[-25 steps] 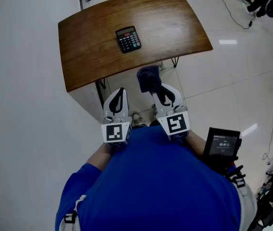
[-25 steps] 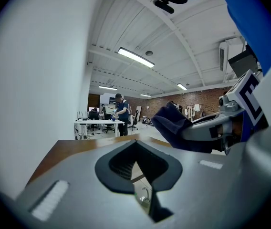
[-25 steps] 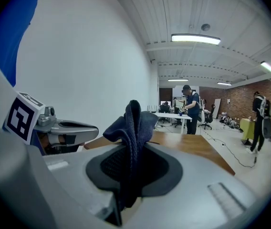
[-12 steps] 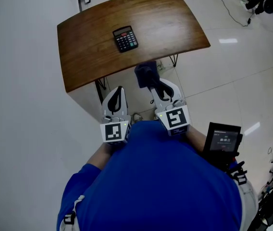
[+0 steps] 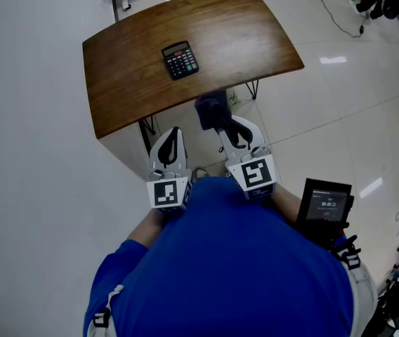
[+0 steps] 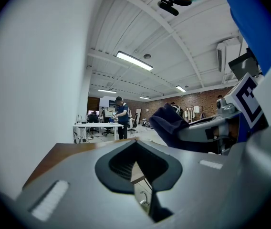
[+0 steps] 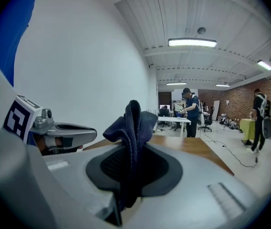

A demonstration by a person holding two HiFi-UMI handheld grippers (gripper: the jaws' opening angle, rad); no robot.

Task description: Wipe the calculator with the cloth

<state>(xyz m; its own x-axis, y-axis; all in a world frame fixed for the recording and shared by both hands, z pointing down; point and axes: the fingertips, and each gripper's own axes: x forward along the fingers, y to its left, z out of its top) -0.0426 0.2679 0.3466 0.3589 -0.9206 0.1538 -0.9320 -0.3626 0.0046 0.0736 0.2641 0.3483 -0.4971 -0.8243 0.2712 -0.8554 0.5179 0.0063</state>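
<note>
The left gripper point(image 5: 173, 137) was held short of the near edge of the wooden table point(image 5: 249, 30), its jaws pressed together with nothing between them. On the table, towards its left half and well apart from both grippers, lay the calculator point(image 5: 180, 60), keys up and slightly turned. Beside the left gripper, the right gripper point(image 5: 222, 123) was clenched on the dark blue cloth point(image 5: 211, 109), which bunched up past the jaw tips, close to the table's near edge. Further right, at the person's side, a small screen point(image 5: 324, 207) glowed.
</note>
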